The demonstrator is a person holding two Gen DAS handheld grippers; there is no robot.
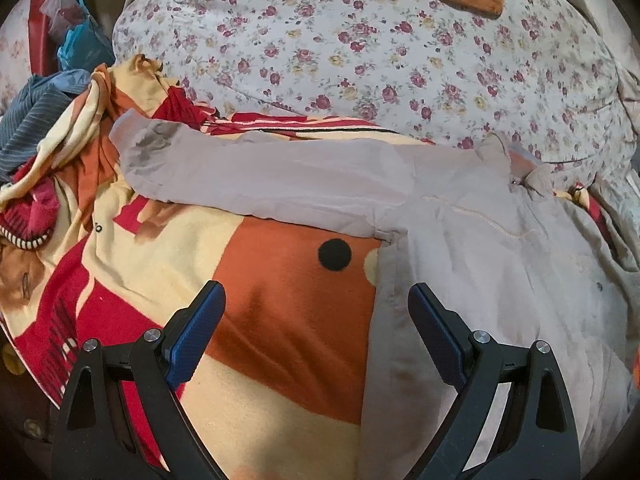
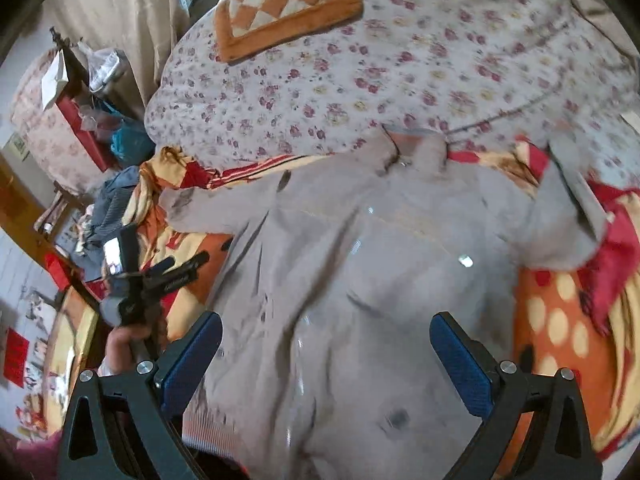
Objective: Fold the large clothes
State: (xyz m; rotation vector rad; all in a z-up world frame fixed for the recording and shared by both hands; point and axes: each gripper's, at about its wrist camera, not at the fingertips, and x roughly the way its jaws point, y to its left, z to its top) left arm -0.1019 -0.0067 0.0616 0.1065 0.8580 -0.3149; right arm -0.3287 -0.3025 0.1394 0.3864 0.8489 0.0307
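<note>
Grey jacket [image 2: 360,280] spread, seemingly untouched, below wide-open right tool [image 2: 326,344]

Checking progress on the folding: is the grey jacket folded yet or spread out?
Spread out. The grey jacket lies flat on the blanket, one sleeve stretched sideways, collar toward the floral quilt.

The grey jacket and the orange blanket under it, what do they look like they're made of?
The grey jacket looks like thin woven cloth, matte, likely cotton or a blend: it creases sharply and shows stitched seams. The orange blanket seems soft fleece or plush, with a fuzzy printed surface.
</note>
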